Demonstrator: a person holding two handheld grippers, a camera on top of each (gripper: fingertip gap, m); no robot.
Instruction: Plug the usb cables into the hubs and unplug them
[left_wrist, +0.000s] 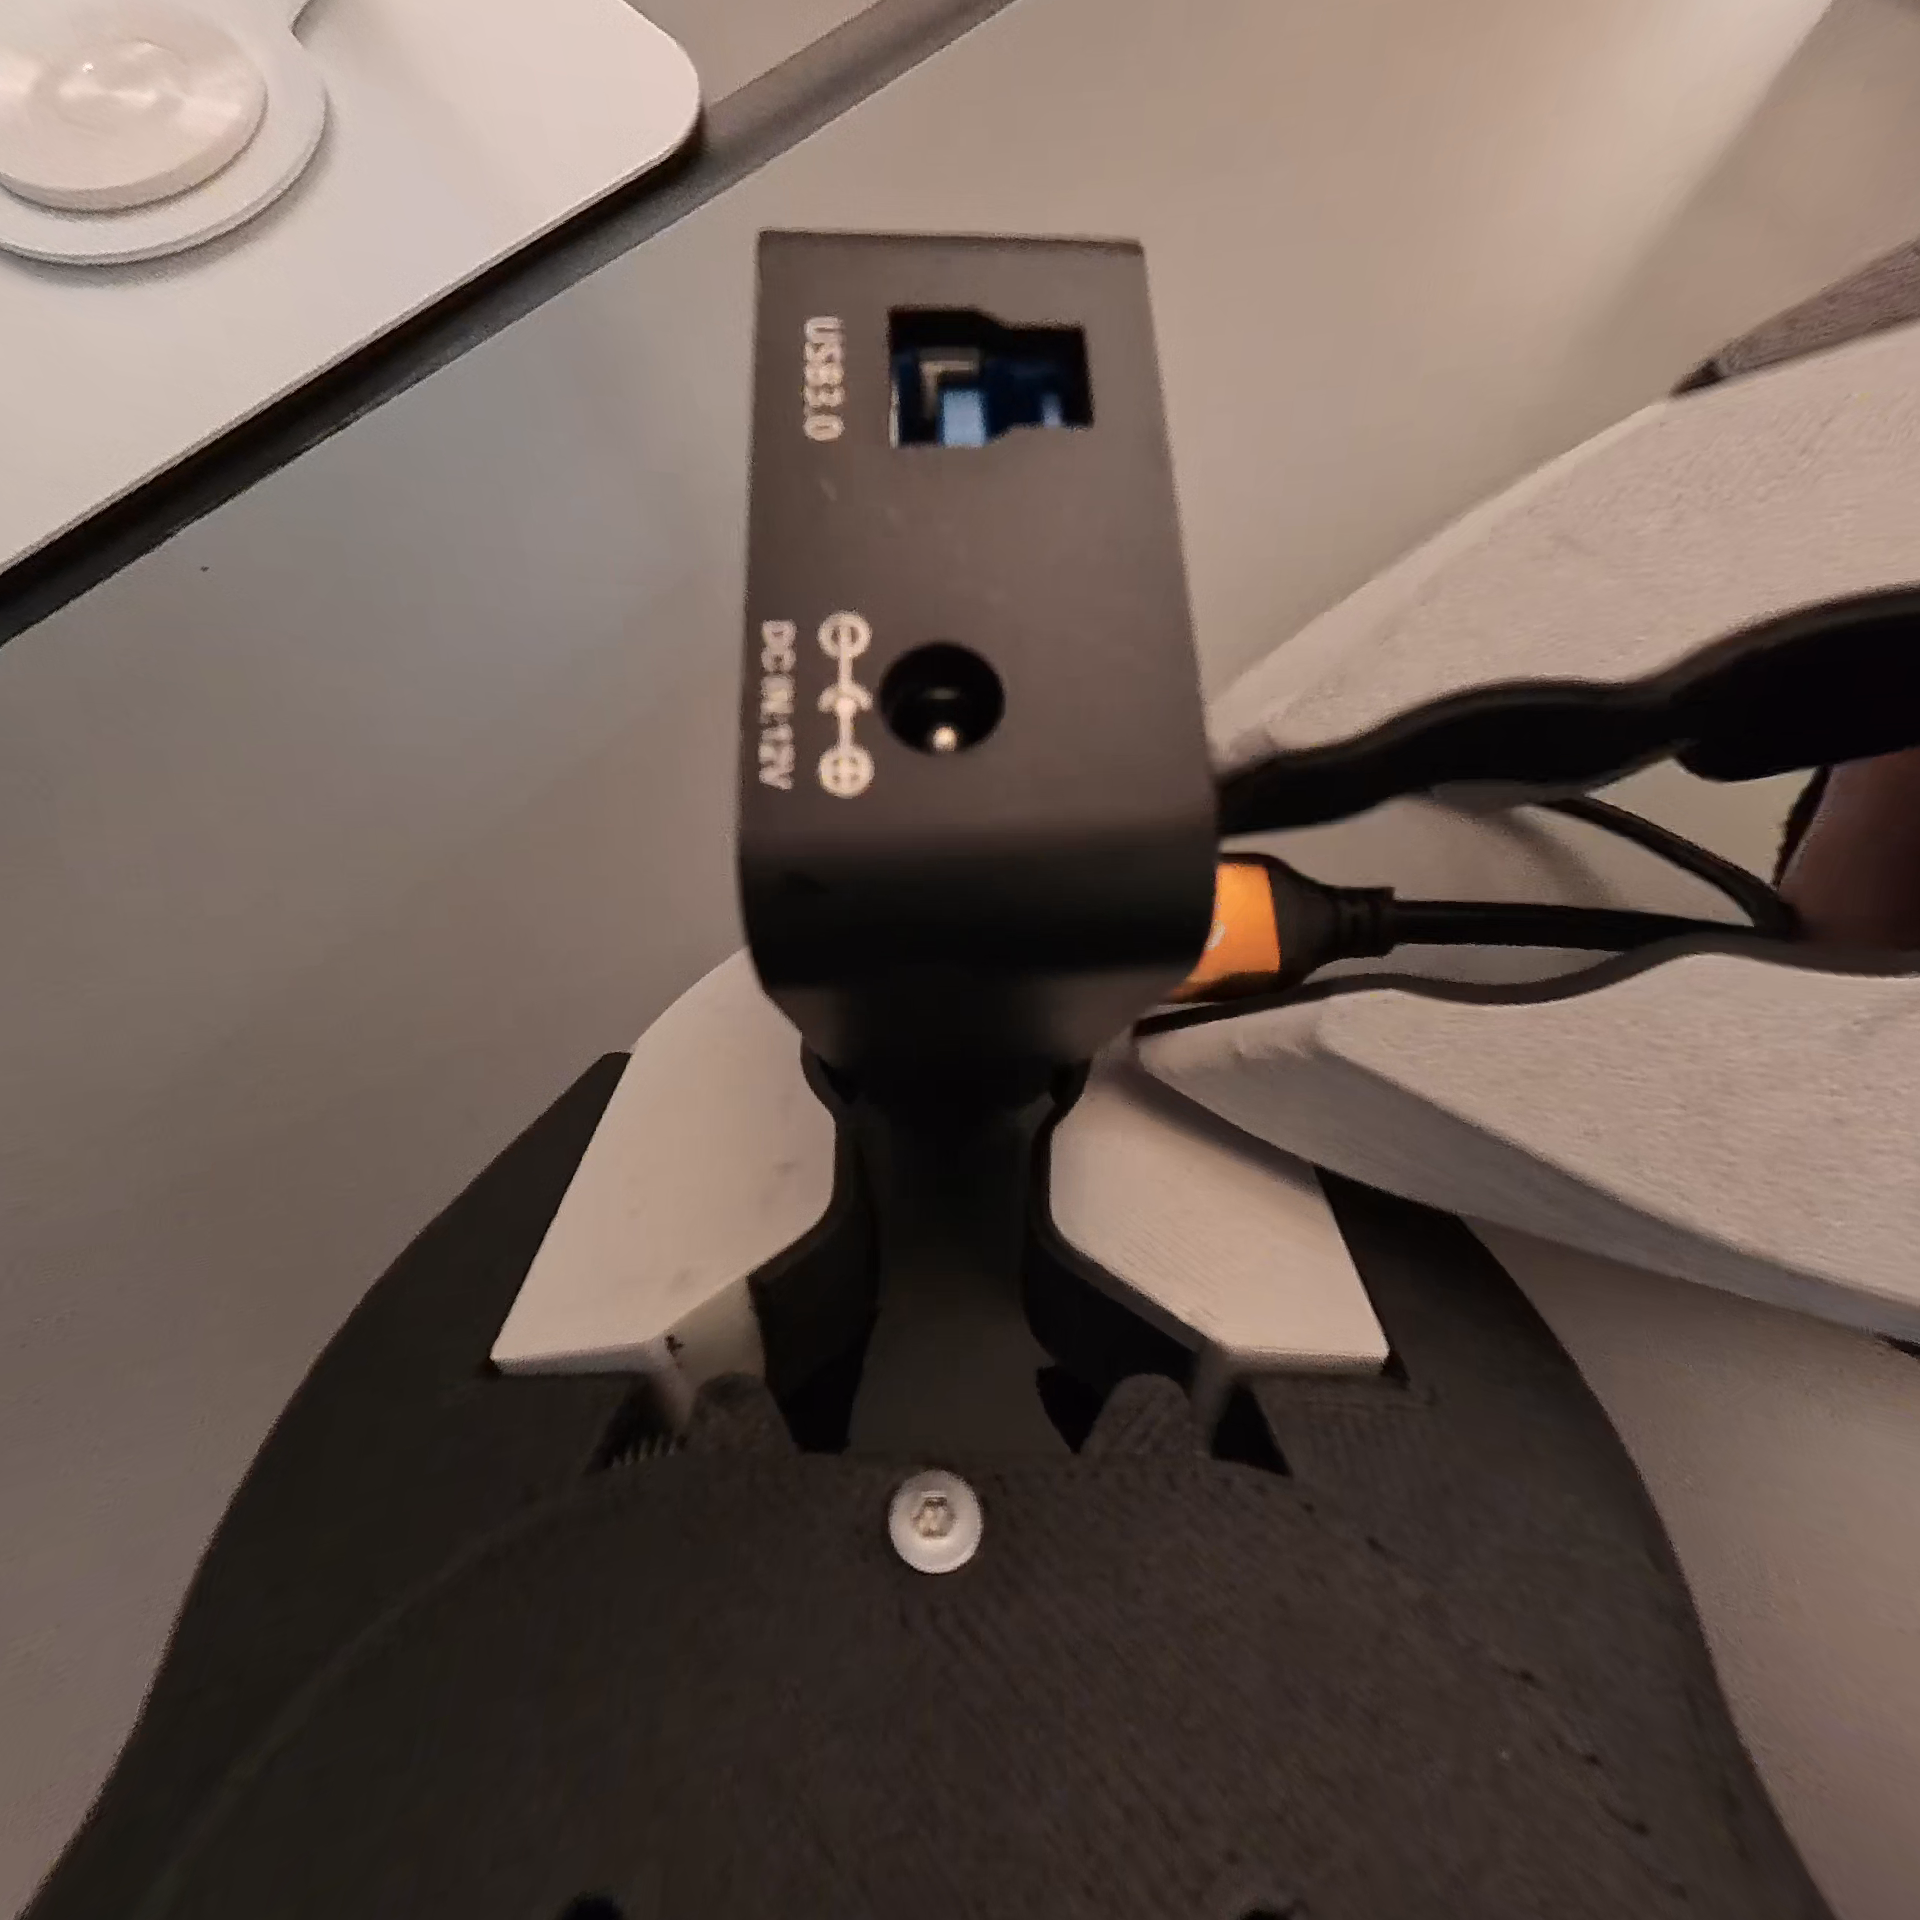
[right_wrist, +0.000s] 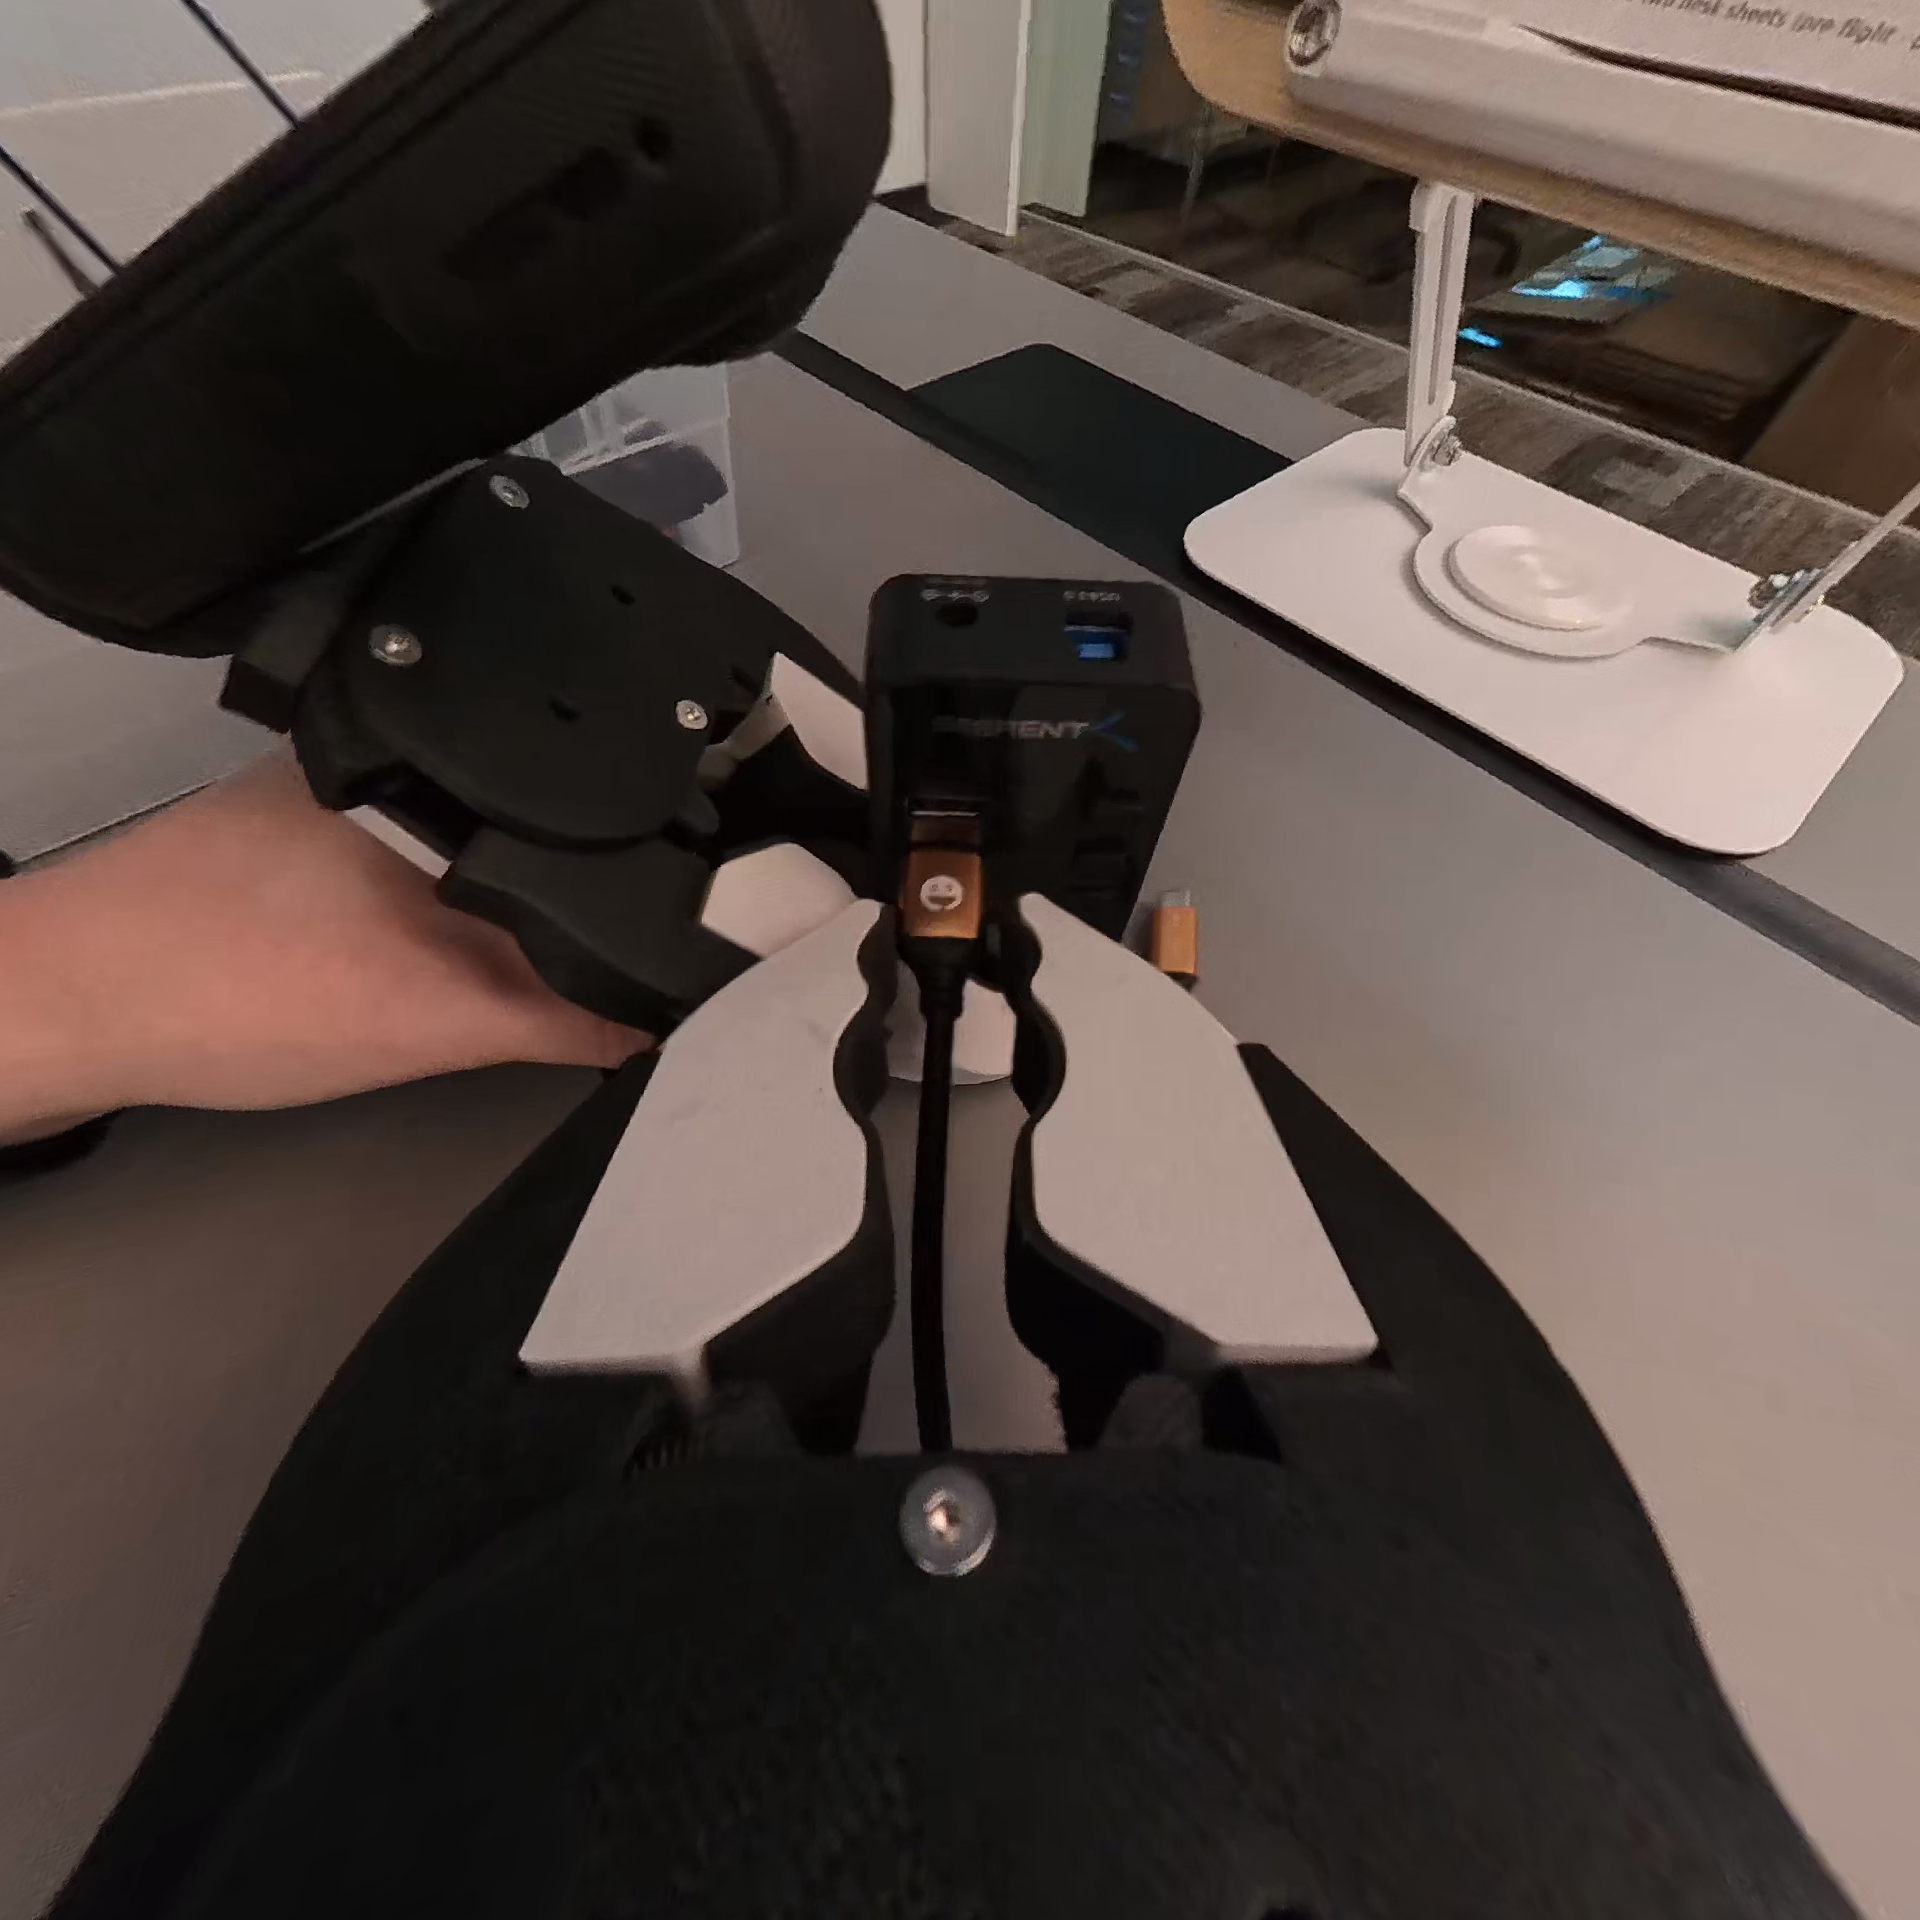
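Left wrist view
Left gripper (left_wrist: 940, 1049): clenched on the matte black hub (left_wrist: 971, 582), held above the grey table (left_wrist: 312, 935).
Hub end: white printing, 1 blue port, 1 round socket.

Right wrist view
Right gripper (right_wrist: 940, 925): fingers pinching 1 orange plug (right_wrist: 938, 896), seated in the hub.
Loose plugs: 1 orange connector (right_wrist: 1176, 935) lying beside the hub.
White stand (right_wrist: 1558, 665): flat metal base.

Left gripper (left_wrist: 940, 1049) is clamped on the hub (left_wrist: 971, 582); right gripper (right_wrist: 940, 935), beside the hub, pinches the plug (right_wrist: 938, 899).
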